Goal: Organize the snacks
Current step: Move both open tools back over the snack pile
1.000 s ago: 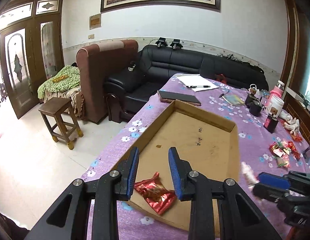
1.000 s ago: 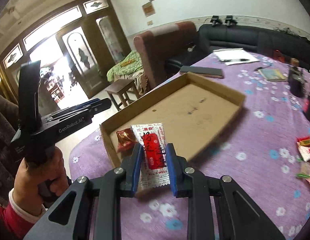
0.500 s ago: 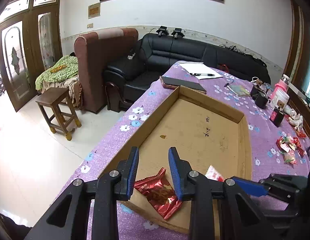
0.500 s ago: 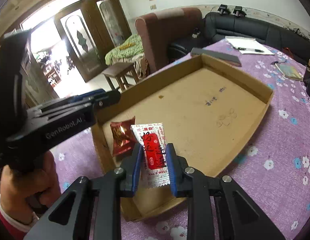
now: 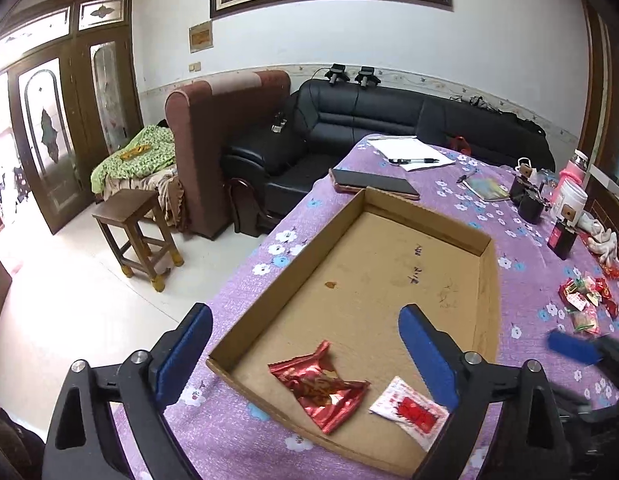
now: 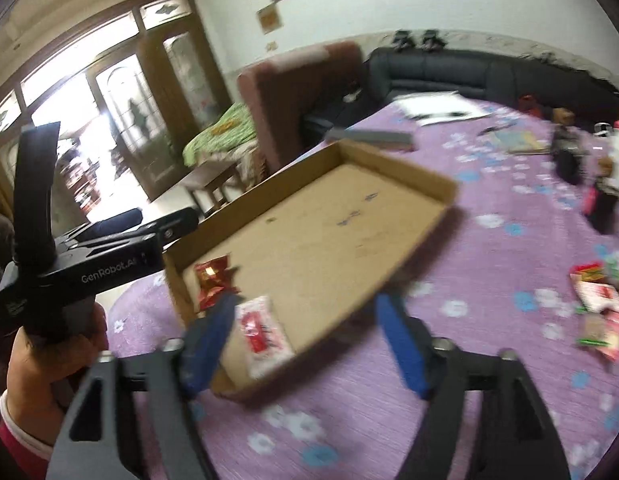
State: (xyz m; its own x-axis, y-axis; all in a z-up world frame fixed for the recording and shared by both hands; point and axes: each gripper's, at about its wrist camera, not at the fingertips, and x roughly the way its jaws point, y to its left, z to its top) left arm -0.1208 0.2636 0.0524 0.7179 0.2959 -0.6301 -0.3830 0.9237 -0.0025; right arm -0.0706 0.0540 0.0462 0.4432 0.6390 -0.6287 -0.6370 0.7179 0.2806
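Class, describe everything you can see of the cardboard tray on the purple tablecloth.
The cardboard tray is a shallow, open-topped rectangle of plain brown cardboard with low upright walls, lying flat on the floral purple tablecloth. Its floor bears a few dark pen marks and a small stain. In its near corner lie a crinkled red foil packet and a white sachet with a red label. Neither gripper touches it.

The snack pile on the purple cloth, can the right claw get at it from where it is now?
Probably yes. The snack pile lies in the open on the cloth, right of the cardboard tray, with nothing between it and the right claw, whose opening jaws grip nothing.
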